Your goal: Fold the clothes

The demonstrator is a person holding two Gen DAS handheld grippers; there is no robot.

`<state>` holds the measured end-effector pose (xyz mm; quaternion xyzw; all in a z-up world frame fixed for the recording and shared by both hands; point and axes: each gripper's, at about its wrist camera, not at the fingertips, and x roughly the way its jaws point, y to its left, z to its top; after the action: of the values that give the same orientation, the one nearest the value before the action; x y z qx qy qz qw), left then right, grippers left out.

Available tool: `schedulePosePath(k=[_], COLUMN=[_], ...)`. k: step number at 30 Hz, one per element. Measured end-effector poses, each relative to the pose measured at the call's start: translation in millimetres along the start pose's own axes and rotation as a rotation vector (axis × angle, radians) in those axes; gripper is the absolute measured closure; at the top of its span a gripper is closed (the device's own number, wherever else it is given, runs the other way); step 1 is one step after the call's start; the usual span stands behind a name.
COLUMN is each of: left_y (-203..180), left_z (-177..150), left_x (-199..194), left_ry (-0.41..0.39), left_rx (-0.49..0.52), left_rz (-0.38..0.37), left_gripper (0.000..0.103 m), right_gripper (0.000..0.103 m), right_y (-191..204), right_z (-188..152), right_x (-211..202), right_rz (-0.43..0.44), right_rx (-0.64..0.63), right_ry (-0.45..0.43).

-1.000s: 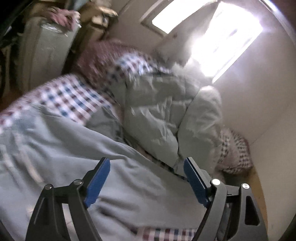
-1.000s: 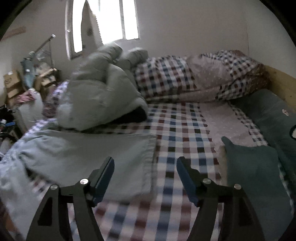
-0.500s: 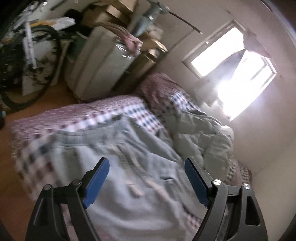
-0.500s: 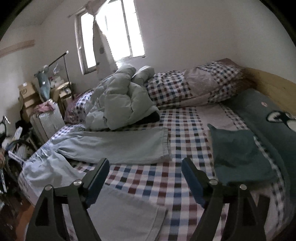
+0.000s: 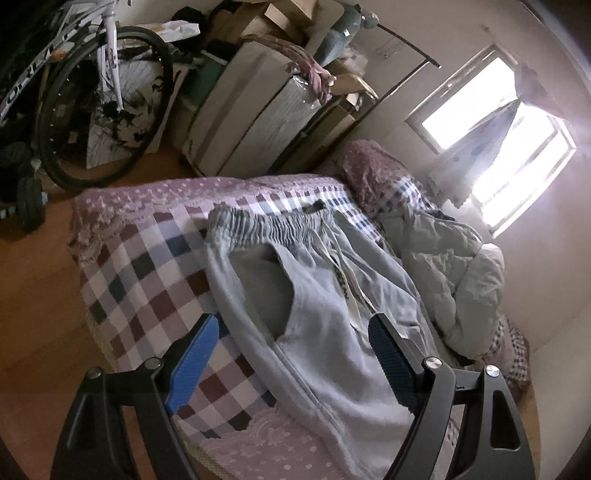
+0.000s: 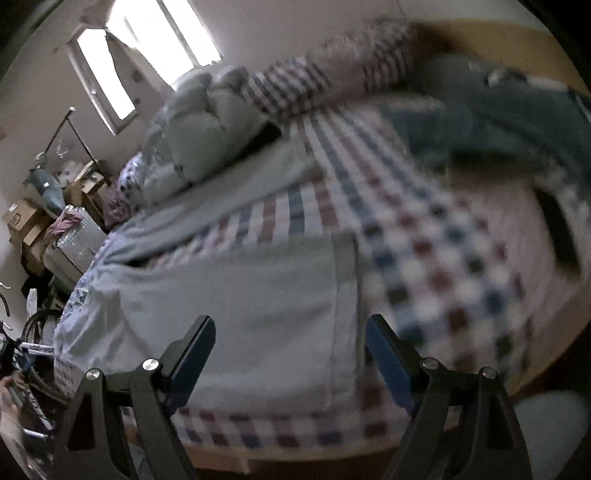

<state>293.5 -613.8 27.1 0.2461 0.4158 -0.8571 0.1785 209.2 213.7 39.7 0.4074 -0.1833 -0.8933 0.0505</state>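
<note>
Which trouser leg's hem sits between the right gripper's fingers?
The nearer leg, its hem band in front of the right gripper. The other leg lies farther back beside the puffy jacket.

Home bedroom, doubling as storage. Bed (image 5: 140, 266) with checked sheet, crumpled quilt (image 5: 454, 266), checked pillows (image 6: 295, 88) at wooden headboard (image 6: 491, 40). Curtained window (image 5: 495, 122). Bicycle (image 5: 92, 92) and stacked cardboard boxes (image 5: 273, 22) along wall; wood floor (image 5: 33, 295).

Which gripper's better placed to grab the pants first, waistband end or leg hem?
Right, probably. The right gripper, jaws open, frames the leg hem closely. The left gripper hangs over mid-pants; the waistband lies farther ahead.
</note>
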Motion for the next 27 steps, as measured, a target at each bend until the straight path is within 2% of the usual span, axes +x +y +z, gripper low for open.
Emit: schedulePosePath(k=[6,10,15,23,27], left_y=[-1,-1,5,14,14], left_z=[-19,-26,-30,-42,-44], left_x=[16,30,49,67,73], left_ry=[0.022,0.044,0.074,0.094,0.101], left_rx=[0.035,0.037,-0.004,-0.049,-0.048], left_rz=[-0.004,-0.016,-0.019,-0.035,-0.042], left_gripper=[0.016,0.016,0.016,0.016,0.016], right_gripper=[0.017,0.016,0.017,0.019,0.023], right_y=[-16,-19,-18,-39,-31], right_z=[-49,-73,-79,-92,-100], right_x=[20,37,58,82,91], right_rz=[0.016,0.053,0.105,0.25,0.256], right_rx=[0.186,0.226,0.22,0.487,0.46], right_ry=[0.094,0.154,0.128,0.132,0.138])
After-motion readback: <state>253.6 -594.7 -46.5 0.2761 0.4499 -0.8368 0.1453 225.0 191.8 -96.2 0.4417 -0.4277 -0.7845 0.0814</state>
